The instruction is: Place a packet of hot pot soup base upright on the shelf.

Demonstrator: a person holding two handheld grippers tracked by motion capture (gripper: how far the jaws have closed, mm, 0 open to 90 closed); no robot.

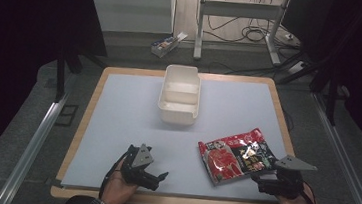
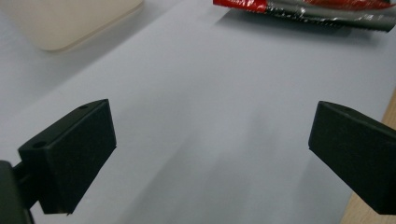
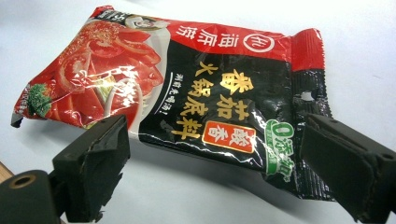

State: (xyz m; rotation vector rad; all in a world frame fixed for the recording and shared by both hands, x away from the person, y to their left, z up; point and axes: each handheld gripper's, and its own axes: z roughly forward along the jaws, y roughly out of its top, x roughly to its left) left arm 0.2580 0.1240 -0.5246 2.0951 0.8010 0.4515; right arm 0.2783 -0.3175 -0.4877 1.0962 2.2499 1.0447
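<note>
sauce packet (image 3: 187, 93): glossy, crinkled foil-plastic film
box (image 1: 180, 94): smooth, matt cream plastic
table (image 1: 117, 121): matt pale sheet, wooden edge

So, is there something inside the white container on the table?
No, the white container shows two bare compartments in the high view, and the red packet lies apart from it on the mat.

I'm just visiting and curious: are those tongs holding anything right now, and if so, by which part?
Nothing is held. The left tongs stand open over bare table. The right tongs are open too, jaws on either side of the red and black sauce packet's near edge, not pressing it.
</note>
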